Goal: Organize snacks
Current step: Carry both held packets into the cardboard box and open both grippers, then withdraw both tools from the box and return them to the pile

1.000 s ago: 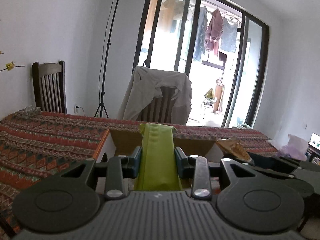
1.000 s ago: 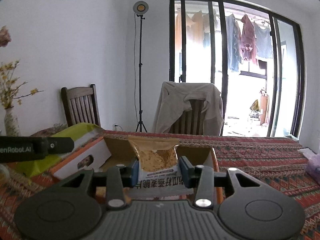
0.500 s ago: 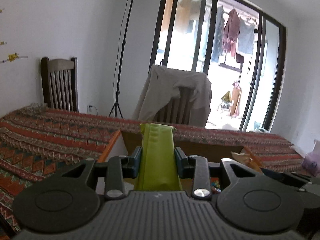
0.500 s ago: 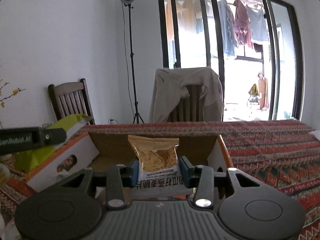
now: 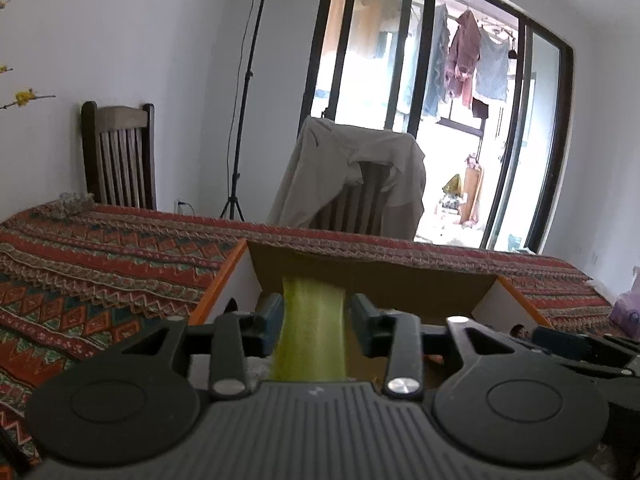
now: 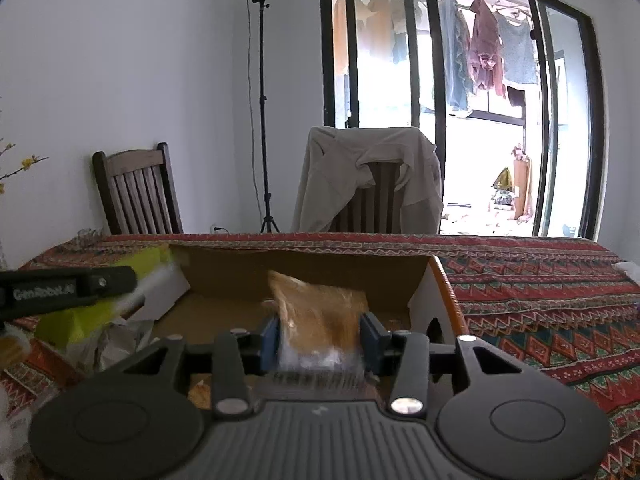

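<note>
An open cardboard box with orange-edged white flaps stands on the patterned tablecloth; it also shows in the right wrist view. My left gripper is shut on a green snack packet, its top low inside the box. My right gripper is shut on a clear bag of brown snack, also over the box opening. In the right wrist view the left gripper's body and the green packet show at the box's left side.
The table carries a red patterned cloth. A crumpled wrapper lies by the box's left flap. Two wooden chairs stand behind the table, one draped with a beige jacket. A light stand is by the wall.
Both grippers have moved forward and down towards the box with their packets. The green packet and the brown bag now sit lower, inside the box opening.
</note>
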Demonstrator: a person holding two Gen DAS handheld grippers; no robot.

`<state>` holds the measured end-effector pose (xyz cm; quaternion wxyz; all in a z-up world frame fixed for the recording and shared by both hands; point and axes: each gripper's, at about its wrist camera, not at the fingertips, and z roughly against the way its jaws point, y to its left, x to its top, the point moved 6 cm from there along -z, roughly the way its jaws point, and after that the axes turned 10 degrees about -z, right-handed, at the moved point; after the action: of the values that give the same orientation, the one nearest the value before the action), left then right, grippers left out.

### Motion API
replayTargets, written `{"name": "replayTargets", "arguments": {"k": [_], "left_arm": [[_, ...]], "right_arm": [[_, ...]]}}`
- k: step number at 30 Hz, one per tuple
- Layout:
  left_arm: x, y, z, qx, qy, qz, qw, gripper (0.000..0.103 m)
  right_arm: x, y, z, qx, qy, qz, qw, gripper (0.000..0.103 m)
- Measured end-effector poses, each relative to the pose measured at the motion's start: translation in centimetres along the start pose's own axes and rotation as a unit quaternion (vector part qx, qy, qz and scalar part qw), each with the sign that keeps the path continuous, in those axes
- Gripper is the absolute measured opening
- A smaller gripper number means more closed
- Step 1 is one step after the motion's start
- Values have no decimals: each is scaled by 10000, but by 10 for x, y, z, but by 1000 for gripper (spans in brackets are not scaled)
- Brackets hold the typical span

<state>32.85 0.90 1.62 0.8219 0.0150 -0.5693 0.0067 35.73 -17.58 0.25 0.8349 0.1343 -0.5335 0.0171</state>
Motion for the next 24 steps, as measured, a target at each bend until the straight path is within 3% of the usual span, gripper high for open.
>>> {"name": "replayTargets", "arguments": {"k": [2,4,5,15,24], "left_arm": [[0,2,2,30,-70,74,9999,79],[1,5,7,172,-218,102,9996,95],[2,6,10,224,-291,102,9993,103],[11,7,22,296,-387,129,9987,103],[38,8,71,508,-633,-29,9967,103]], "right_arm": [[1,-1,2,16,-52,-25,10000,87],[1,-1,4,59,-92,-59,9999,103],[1,-2,4,74,-110,-74,9999,103],[3,-6,10,28,-142,-123,9998,103],[18,5,40,111,-304,-20,9995,103]]}}
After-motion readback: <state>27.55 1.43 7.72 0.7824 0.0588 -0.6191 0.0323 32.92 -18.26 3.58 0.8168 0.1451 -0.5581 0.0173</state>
